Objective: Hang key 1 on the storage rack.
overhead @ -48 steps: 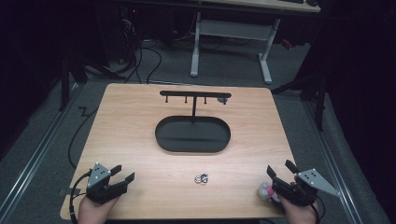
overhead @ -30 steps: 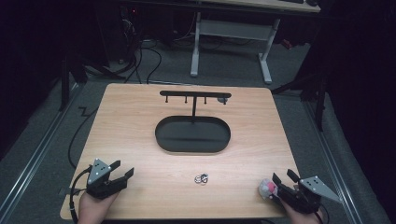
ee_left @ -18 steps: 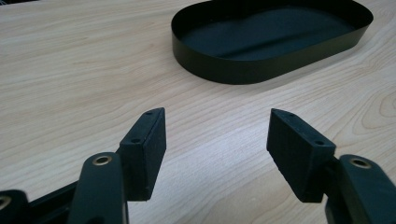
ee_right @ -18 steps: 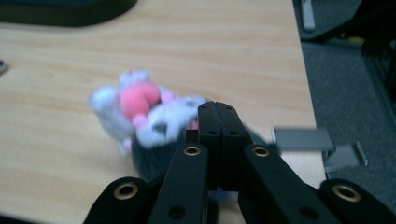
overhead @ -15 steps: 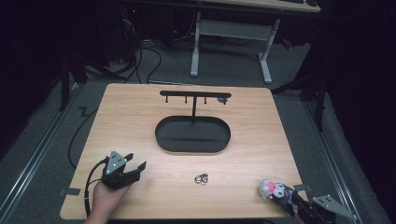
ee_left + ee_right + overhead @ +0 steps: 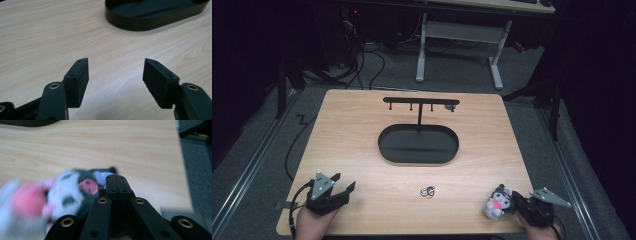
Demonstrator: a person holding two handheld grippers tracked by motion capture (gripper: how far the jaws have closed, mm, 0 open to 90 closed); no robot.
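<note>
Left gripper is sitting at the near-left corner of the wooden table, jaws spread wide with nothing between them; in the left gripper view they are pointing toward the black oval tray. Right gripper is at the near-right edge, jaws pressed together in the right gripper view, touching a small plush toy lying beside it. Can't tell if they're pinching any of it. Small ring cluster is lying between the grippers. Hook stand is rising from the tray.
</note>
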